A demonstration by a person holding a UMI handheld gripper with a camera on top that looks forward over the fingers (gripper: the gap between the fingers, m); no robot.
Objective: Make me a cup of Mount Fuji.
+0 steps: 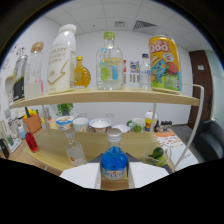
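A blue-liquid bottle (114,161) is seen upright at the near edge of the desk (50,145), just ahead of the gripper (114,200); the jaws' state cannot be told.

Perhaps seven shelf bottles (61,59), one blue bottle (114,161)

yellow can (164,63) on the top shelf (105,97): reads "qoo", probably; other labels too small to read.
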